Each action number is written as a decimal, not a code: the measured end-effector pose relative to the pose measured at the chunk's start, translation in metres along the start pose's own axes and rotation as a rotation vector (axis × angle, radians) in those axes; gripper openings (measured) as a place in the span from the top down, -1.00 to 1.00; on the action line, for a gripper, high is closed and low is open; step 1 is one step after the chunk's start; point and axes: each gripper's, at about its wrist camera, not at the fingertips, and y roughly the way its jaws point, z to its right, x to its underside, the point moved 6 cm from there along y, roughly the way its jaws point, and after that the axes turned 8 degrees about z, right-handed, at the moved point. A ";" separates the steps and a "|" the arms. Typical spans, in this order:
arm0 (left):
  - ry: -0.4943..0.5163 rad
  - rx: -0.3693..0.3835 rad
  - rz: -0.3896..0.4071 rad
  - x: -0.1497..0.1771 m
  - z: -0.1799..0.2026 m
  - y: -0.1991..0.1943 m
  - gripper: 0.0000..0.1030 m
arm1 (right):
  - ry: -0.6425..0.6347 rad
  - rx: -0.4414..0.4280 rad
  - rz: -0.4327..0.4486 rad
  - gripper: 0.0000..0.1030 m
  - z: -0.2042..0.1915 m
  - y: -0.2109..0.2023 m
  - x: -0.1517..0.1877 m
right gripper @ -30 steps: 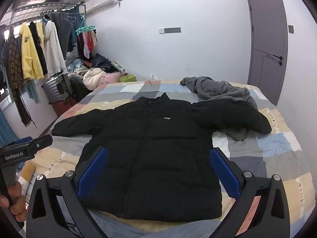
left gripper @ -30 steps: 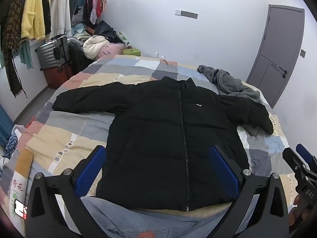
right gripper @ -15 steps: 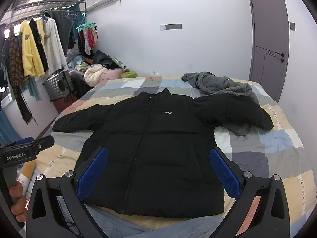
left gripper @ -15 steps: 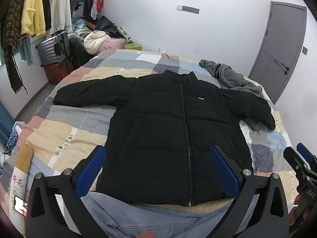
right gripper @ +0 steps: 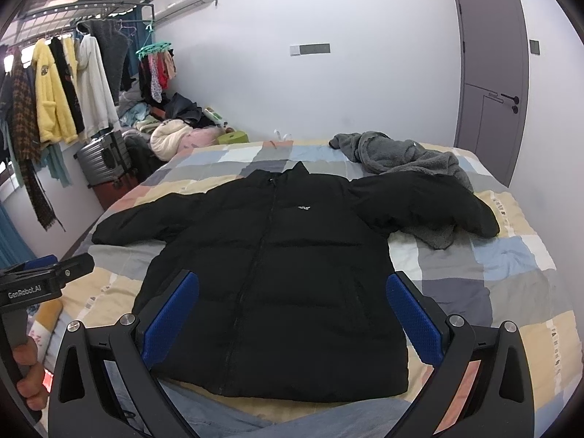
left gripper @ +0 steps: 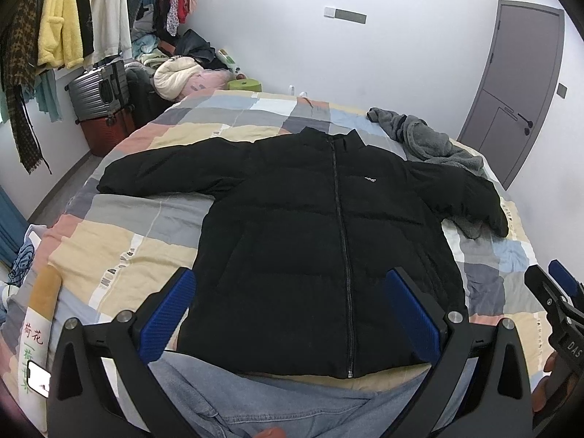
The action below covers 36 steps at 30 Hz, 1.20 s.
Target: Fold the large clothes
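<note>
A black puffer jacket (left gripper: 321, 241) lies flat, front up and zipped, on the patchwork bed (left gripper: 120, 241), both sleeves spread out. It also shows in the right wrist view (right gripper: 277, 273). My left gripper (left gripper: 292, 310) is open and empty, held above the jacket's hem. My right gripper (right gripper: 292, 314) is open and empty, also above the hem. Each gripper shows at the edge of the other's view: the right one (left gripper: 558, 303) and the left one (right gripper: 43, 281). The jacket's right sleeve end rests on a grey fleece garment (right gripper: 412, 157).
A pair of blue jeans (left gripper: 255, 405) lies at the bed's near edge under the grippers. Suitcases (left gripper: 98, 91) and piled clothes stand left of the bed below a rack of hanging clothes (right gripper: 54, 98). A grey door (right gripper: 492, 73) is at the right.
Both grippers have tilted down slightly and edged closer to the jacket, so it sits lower and larger in view. The jacket has not moved. Both grippers stay open.
</note>
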 end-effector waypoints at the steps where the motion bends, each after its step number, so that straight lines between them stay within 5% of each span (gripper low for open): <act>1: 0.001 0.001 -0.001 0.000 0.000 0.000 -1.00 | -0.001 0.001 0.003 -1.00 0.000 0.000 0.000; 36: 0.008 0.025 0.002 -0.001 0.007 -0.017 -1.00 | 0.017 0.015 0.012 -1.00 0.002 -0.020 0.000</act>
